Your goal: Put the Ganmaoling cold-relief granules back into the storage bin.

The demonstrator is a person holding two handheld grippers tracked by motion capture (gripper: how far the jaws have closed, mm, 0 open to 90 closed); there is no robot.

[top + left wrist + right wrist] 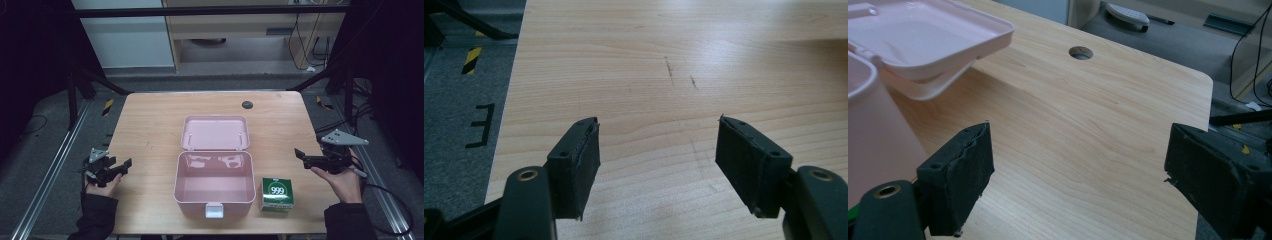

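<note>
**While both grippers hover, the pink box lies open**

While the pink storage box (214, 185) sits mid-table with its lid (215, 132) folded back, the left gripper (126, 164) is held level at the table's left edge, jaws wide apart over bare wood (664, 90). Opposite it, the right gripper (298, 153) is raised near the right edge, pointing inward, jaws spread and empty. Between this hand (345, 182) and the box stands a green 999 carton (277, 195).
</note>
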